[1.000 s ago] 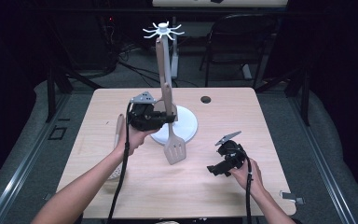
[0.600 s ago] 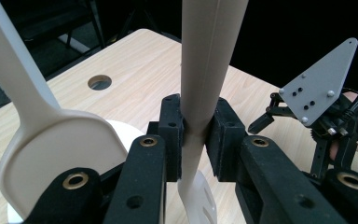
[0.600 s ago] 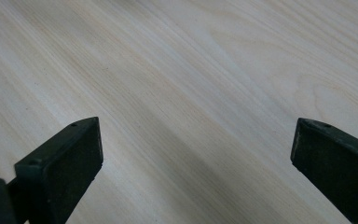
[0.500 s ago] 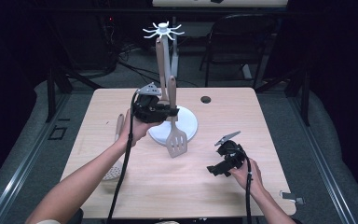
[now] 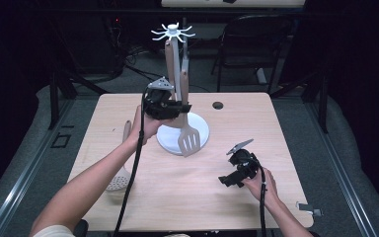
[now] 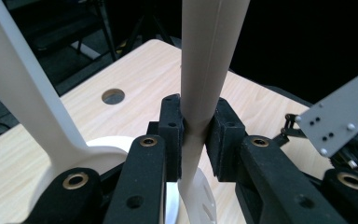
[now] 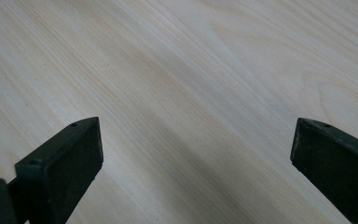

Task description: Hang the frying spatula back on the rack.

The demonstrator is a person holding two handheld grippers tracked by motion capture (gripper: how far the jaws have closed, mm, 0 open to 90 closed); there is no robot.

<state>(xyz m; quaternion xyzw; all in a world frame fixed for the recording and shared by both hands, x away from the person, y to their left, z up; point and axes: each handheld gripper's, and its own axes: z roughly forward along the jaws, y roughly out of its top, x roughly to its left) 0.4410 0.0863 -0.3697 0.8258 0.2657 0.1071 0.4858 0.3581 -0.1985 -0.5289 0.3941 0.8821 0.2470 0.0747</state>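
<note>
A white utensil rack (image 5: 176, 64) rises from a round base (image 5: 200, 129) at the table's middle back, its hook crown (image 5: 172, 32) on top. One wooden-handled utensil (image 5: 169, 57) hangs from it. My left gripper (image 5: 179, 108) is shut on the handle of a slotted spatula (image 5: 190, 141), held upright beside the pole, head down over the base. In the left gripper view the pads (image 6: 172, 133) pinch the spatula handle (image 6: 203, 79). My right gripper (image 5: 232, 176) rests low at the table's right front, open, with bare wood between its pads (image 7: 70, 154).
A skimmer spoon (image 5: 119, 177) lies near the table's left front edge. A round cable hole (image 5: 217, 105) sits behind the rack, the same hole (image 6: 113, 96) seen past the left jaws. A dark chair (image 5: 249, 44) stands behind the table.
My left gripper has carried the spatula up and back toward the rack pole, so its head now hangs over the base. The right gripper has stayed where it was.
</note>
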